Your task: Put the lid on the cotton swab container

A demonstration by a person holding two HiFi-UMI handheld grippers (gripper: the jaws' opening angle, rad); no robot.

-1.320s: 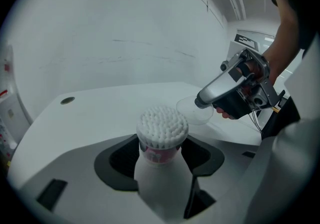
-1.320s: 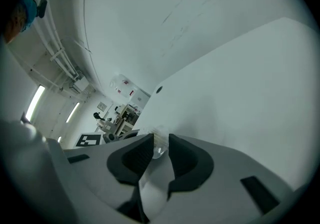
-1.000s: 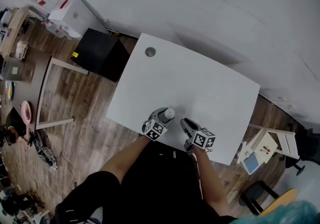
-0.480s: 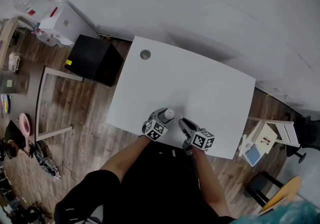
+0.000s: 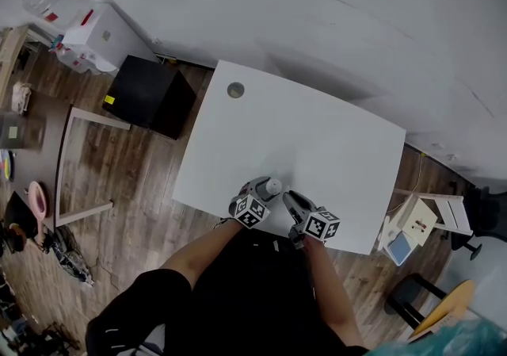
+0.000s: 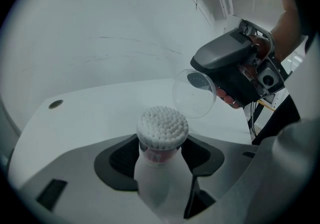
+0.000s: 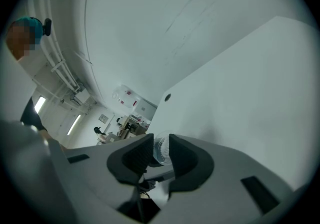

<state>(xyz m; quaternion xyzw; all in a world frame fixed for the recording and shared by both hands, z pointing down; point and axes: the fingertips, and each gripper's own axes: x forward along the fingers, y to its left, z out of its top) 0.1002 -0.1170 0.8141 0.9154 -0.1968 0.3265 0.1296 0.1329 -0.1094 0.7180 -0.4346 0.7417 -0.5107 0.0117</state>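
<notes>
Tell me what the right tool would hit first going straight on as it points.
Probably the cotton swab container: the right tool holds a clear lid facing its open top close by, though depth is unclear.

We find the white counter [image 5: 317, 132] and wall [image 5: 356, 13] lit brightly and evenly, with only soft shadows on the wall, while both gripper views bow and darken to black at their edges, ceiling strip lights [image 7: 39, 102] glare, and the cotton swab container [image 6: 152, 183] blurs at its near end.
</notes>
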